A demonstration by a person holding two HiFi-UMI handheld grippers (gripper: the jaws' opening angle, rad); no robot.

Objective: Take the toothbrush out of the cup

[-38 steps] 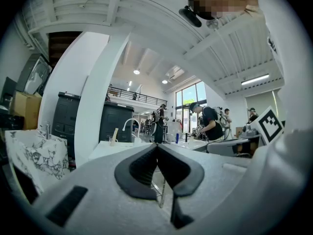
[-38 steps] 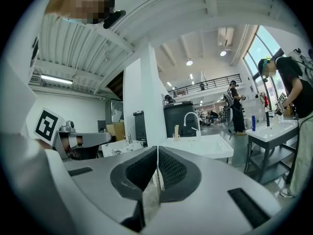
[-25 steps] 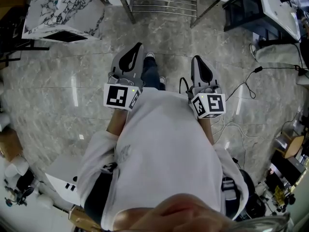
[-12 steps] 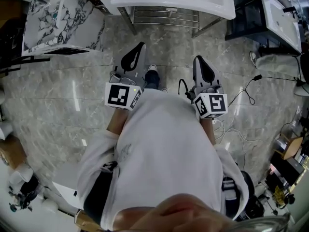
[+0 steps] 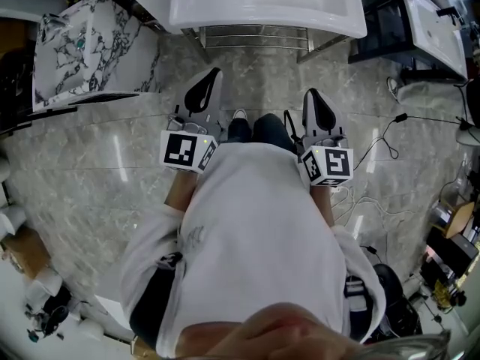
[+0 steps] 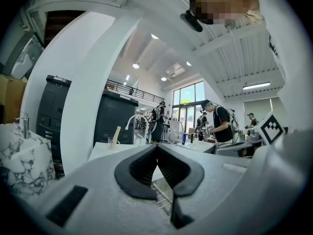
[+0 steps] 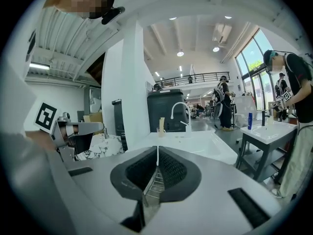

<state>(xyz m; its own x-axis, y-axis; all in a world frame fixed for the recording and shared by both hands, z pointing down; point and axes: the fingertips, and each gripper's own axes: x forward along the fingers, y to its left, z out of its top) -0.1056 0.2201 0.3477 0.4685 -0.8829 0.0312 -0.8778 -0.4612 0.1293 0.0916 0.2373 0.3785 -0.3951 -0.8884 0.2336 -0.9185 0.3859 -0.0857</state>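
A clear cup (image 7: 160,129) with a pale toothbrush (image 7: 162,123) standing in it sits at the back left of the white washbasin (image 5: 268,2), beside the curved tap (image 7: 181,112). The left gripper view shows the same cup (image 6: 113,141) and toothbrush (image 6: 116,133) far ahead. My left gripper (image 5: 215,72) and right gripper (image 5: 309,93) are held side by side in front of the person's body, short of the basin's front edge. Both are shut with nothing between the jaws, as the left gripper (image 6: 157,147) and right gripper (image 7: 157,151) views show.
A metal rack (image 5: 255,36) sits under the basin. A marble-patterned block (image 5: 90,47) stands to the left, a second washstand (image 5: 431,13) to the right. Cables (image 5: 375,141) trail over the tiled floor on the right. People (image 6: 217,124) stand in the background.
The person has walked toward the washbasin, which now fills more of the head view's top. Both grippers travelled forward with the body and stayed shut.
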